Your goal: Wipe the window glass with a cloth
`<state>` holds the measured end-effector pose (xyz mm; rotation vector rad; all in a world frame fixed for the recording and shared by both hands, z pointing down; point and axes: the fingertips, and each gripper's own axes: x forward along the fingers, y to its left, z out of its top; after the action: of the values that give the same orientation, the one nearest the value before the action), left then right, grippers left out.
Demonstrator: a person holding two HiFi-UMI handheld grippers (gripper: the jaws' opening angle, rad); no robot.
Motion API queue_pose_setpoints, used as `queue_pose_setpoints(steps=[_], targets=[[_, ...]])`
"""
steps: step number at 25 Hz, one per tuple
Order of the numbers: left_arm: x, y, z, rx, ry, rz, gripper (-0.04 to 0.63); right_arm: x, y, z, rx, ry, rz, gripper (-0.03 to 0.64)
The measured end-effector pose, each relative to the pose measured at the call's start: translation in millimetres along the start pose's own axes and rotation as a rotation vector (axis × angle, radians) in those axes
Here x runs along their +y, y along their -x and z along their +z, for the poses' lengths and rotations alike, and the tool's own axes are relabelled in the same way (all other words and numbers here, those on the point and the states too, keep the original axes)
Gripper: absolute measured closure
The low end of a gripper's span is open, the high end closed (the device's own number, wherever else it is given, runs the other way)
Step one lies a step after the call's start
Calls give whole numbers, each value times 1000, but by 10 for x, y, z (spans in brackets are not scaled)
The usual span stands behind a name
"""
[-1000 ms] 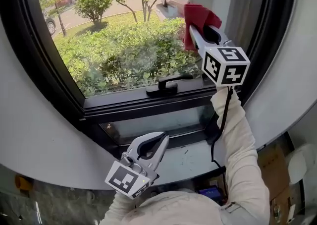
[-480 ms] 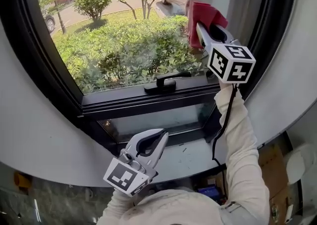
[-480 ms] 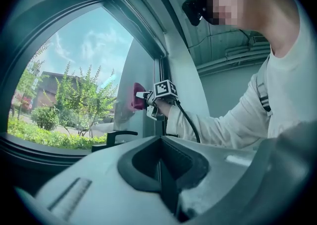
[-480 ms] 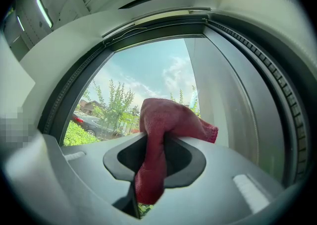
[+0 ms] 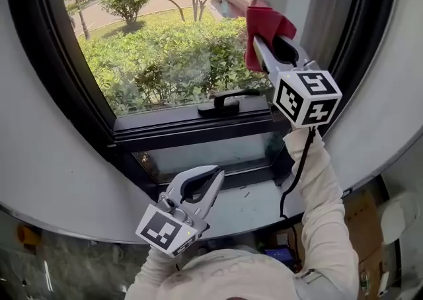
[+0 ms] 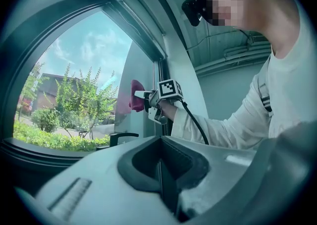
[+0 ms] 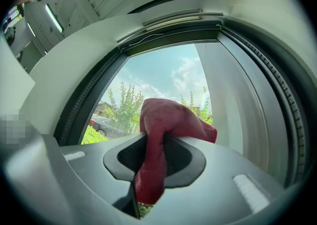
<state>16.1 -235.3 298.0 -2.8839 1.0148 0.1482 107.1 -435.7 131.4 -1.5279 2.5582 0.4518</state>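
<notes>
A red cloth (image 5: 264, 28) is pinched in my right gripper (image 5: 259, 41), which is shut on it and holds it against the window glass (image 5: 172, 47) at the pane's right side. From the right gripper view the cloth (image 7: 158, 144) bunches over the jaws and hangs down between them, with the glass (image 7: 163, 90) just beyond. My left gripper (image 5: 213, 178) hangs low in front of the sill, shut and empty. In the left gripper view the jaws (image 6: 161, 169) meet, and the right gripper (image 6: 148, 97) with the cloth (image 6: 134, 95) shows farther off.
A black window handle (image 5: 225, 102) sits on the lower sash frame (image 5: 192, 127). A thick black arched frame (image 5: 73, 94) rims the glass, and a pale sill (image 5: 251, 203) lies below. Cardboard boxes (image 5: 363, 226) stand on the floor at the right.
My right gripper and the cloth dipped slightly down the glass, then came back up a little. The head view has shifted; the left gripper stays low and shut.
</notes>
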Motion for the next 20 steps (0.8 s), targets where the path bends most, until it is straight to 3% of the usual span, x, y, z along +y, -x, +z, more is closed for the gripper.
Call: queue_pose_setpoints(steps=[12,20], targets=[[1,143,66,-6,-14,-3,595,953,721,-84,-48,-39,192,503],[44,224,164,-25,-35,13,595,1405,1264,-386,-25,-75,245,503]])
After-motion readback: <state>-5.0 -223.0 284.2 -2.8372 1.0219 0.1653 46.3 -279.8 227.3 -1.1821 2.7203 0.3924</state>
